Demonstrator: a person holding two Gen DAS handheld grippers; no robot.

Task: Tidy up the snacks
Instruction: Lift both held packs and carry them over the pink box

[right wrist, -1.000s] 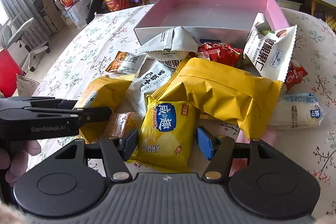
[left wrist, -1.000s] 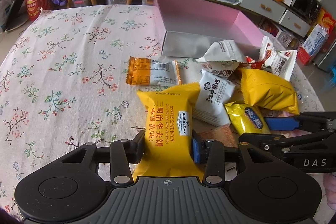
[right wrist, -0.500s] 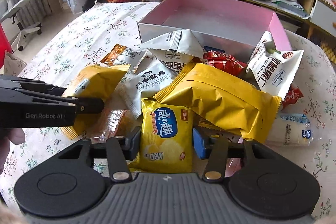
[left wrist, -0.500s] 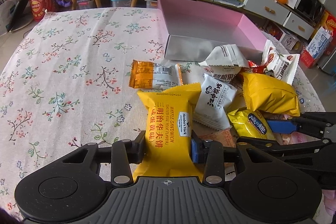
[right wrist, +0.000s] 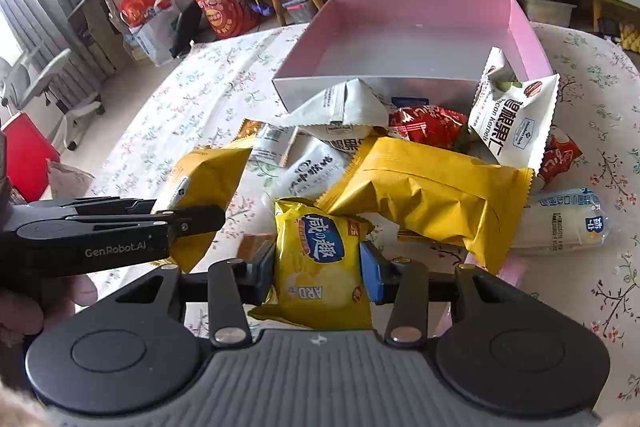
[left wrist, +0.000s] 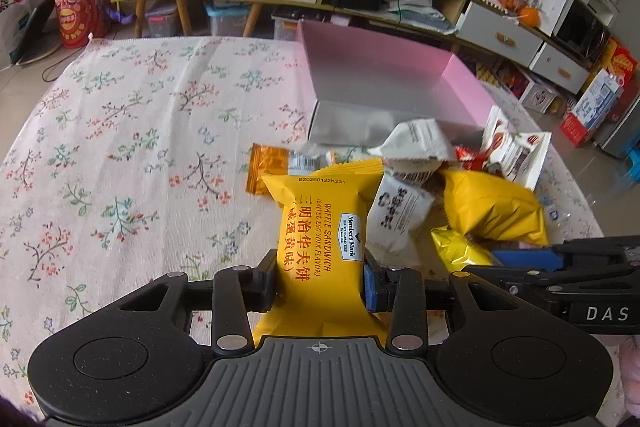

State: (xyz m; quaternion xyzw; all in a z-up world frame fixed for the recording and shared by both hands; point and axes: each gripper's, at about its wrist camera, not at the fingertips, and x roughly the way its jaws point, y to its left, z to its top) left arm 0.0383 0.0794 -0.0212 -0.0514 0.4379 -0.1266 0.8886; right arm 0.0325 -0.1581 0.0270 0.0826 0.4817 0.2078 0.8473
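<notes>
**A:** What have you got in your left gripper (left wrist: 320,281)?

**B:** Your left pads are pressed in on the yellow waffle sandwich pack (left wrist: 324,239), narrow, and pinching its lower half so the wrapper waists in between them. The pack stands up out of the jaws, on the near side of the pink box (left wrist: 384,83), nearer you than the orange packet (left wrist: 268,167).

**A:** And your right gripper (right wrist: 318,273)?

**B:** Its jaws are closing, and both pads already touch the sides of the small yellow chip bag (right wrist: 320,259), which sits between them. That bag is at the near edge of the pile, well in front of the pink box, with the big yellow pack (right wrist: 432,195) just behind it.

**A:** What lies against the box?

**B:** A white folded pouch (right wrist: 340,103) leans on its near wall, a red packet (right wrist: 428,123) just beside that, and the white pecan kernel bag (right wrist: 516,119) stands at the box's right corner. A pale wrapped roll (right wrist: 568,223) lies farthest right of the box, on the floral tablecloth (left wrist: 120,155).

**A:** Anything in the box?

**B:** You can see only its bare bottom.
</notes>
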